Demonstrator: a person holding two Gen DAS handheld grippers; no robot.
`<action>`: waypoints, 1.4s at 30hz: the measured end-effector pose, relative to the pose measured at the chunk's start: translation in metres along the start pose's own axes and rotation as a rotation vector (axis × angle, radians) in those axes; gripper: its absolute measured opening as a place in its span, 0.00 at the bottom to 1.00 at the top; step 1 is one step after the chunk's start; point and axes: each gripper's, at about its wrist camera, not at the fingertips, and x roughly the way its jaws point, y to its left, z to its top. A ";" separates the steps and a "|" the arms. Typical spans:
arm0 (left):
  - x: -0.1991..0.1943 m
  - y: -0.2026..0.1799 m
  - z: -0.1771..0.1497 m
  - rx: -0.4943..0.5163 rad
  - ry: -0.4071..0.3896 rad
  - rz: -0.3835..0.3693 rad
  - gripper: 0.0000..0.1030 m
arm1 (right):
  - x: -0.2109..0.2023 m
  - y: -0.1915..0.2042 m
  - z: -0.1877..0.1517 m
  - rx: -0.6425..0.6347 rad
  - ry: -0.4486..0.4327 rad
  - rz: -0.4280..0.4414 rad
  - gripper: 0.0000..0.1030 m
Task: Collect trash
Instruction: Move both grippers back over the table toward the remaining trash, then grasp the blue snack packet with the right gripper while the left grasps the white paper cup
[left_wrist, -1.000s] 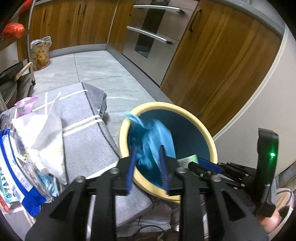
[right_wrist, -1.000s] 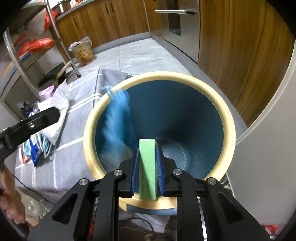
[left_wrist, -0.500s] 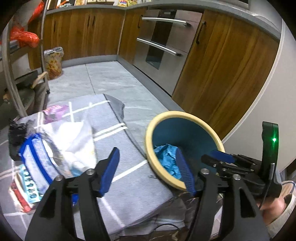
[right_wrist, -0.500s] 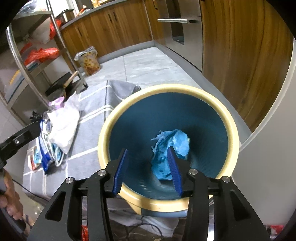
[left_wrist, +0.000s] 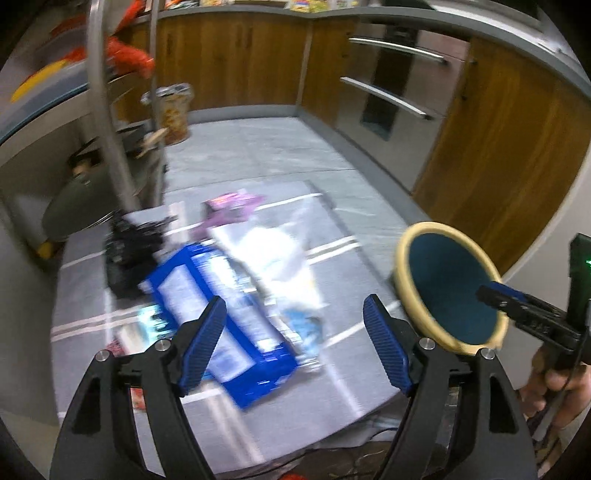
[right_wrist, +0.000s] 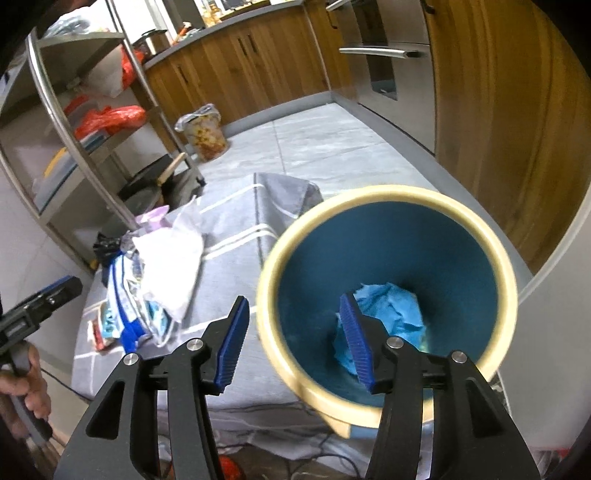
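Note:
A blue bin with a cream rim (right_wrist: 384, 195) stands at the right edge of a grey striped cloth (right_wrist: 236, 258); it also shows in the left wrist view (left_wrist: 406, 243). Crumpled blue trash (right_wrist: 391, 310) lies inside it. A pile of trash lies on the cloth: a blue-edged wrapper (left_wrist: 221, 302), a white bag (left_wrist: 277, 258), a purple packet (left_wrist: 229, 206) and a black item (left_wrist: 129, 254). My left gripper (left_wrist: 295, 343) is open and empty above the pile. My right gripper (right_wrist: 295, 339) is open and empty over the bin's near rim.
A metal shelf rack (right_wrist: 74, 122) with orange bags stands left of the cloth. A bag of food (right_wrist: 203, 133) sits on the tiled floor. Wooden cabinets (right_wrist: 517, 110) and an oven (left_wrist: 391, 92) line the far and right sides.
Both grippers opened and dropped their trash into the bin. The left gripper then swung left over the pile. The right gripper pulled back and left from the bin.

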 end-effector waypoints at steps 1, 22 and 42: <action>-0.001 0.010 -0.001 -0.016 0.006 0.011 0.73 | 0.001 0.004 0.000 -0.002 0.000 0.007 0.52; -0.017 0.149 -0.028 -0.240 0.095 0.147 0.73 | 0.030 0.105 -0.008 -0.152 0.042 0.151 0.52; 0.000 0.179 -0.050 -0.323 0.182 0.145 0.73 | 0.094 0.206 -0.026 -0.359 0.161 0.246 0.52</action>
